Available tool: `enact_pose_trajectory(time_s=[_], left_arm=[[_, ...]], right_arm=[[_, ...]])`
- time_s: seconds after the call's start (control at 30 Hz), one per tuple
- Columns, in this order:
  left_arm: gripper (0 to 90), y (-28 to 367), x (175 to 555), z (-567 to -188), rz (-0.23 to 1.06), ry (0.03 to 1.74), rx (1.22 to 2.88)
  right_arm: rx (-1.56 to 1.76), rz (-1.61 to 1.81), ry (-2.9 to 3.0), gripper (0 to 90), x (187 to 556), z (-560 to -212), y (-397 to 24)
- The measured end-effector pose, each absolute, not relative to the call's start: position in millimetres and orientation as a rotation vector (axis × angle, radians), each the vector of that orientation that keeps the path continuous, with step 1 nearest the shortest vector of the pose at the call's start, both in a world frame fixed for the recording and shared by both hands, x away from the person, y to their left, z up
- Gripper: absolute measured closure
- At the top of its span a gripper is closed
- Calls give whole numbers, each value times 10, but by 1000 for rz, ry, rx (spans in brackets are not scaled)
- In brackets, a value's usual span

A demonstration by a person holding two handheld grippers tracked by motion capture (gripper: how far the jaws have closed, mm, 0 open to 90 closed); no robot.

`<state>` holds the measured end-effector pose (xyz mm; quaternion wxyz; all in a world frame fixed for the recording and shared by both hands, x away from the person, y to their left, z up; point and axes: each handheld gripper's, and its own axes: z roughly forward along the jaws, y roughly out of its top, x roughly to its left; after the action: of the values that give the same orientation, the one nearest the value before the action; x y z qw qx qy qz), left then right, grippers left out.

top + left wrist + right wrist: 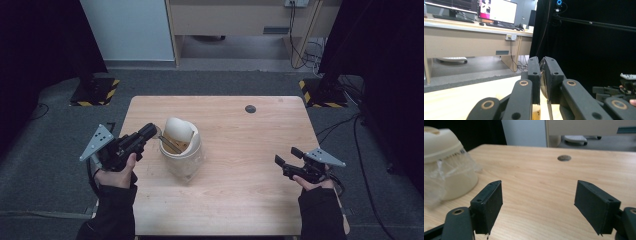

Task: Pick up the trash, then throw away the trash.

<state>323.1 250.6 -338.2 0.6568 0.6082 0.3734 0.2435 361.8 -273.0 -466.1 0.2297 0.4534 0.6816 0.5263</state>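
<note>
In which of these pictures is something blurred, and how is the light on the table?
High view: even, soft light on the wooden table, dark floor around it, no hard glare. Left gripper view: the near jaws look soft, the monitor is overexposed. Right gripper view: the cream container with its clear plastic wrap blurs toward the left edge.

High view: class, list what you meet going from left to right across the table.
Left tool → cream container with clear film → dark round hole in the tabletop → right tool.
</note>
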Motion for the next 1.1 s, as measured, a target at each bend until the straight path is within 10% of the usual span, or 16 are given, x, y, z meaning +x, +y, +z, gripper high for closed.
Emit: enact_pose_trajectory(time_s=[1.1], left_arm=[[833, 2502, 3580, -3791, 650, 896, 1453]], right_arm=[[1256, 1282, 2024, 200, 3694, -4904, -2736]])
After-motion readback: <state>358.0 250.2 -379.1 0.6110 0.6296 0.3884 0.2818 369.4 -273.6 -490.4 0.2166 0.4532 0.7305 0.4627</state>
